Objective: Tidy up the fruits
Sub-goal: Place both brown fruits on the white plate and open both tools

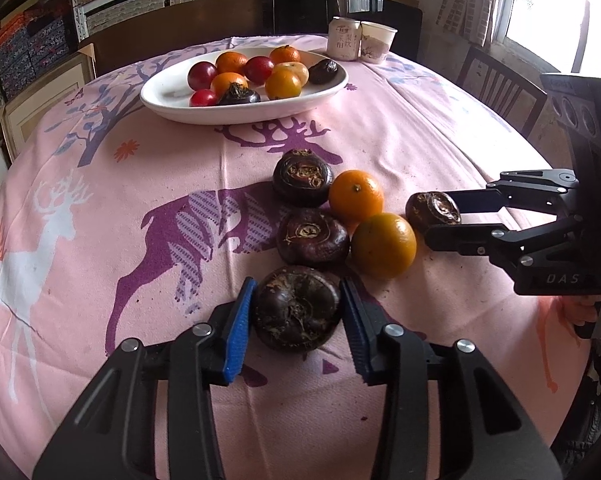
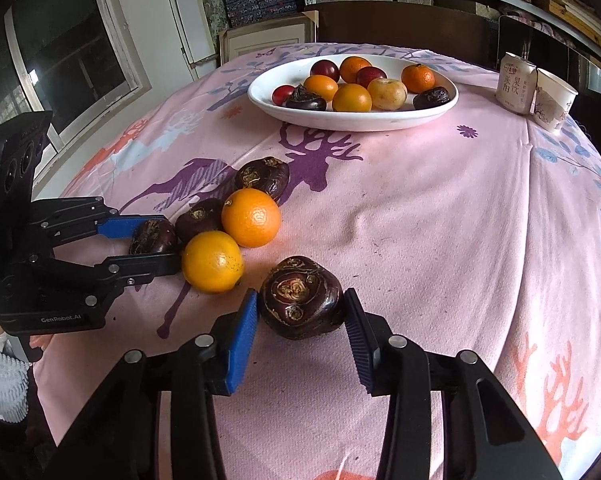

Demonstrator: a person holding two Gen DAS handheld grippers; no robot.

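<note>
Pink tablecloth (image 1: pixel 100 240); chestnut (image 1: pixel 296 308) scar-side up.

"GenRobot.AI" is printed in pale letters on the black body of the left gripper (image 2: pixel 150 240), seen from the right wrist camera. The right gripper (image 1: pixel 440 220) shows the letters "DAS" on its housing. A white can (image 2: pixel 514 84) near the tabletop's far edge carries Chinese characters, too small to read with confidence.

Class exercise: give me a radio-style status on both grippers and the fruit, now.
Left gripper and right gripper each close around a dark brown water chestnut on the cloth. White oval dish ahead, half full. Two oranges between grippers.
</note>
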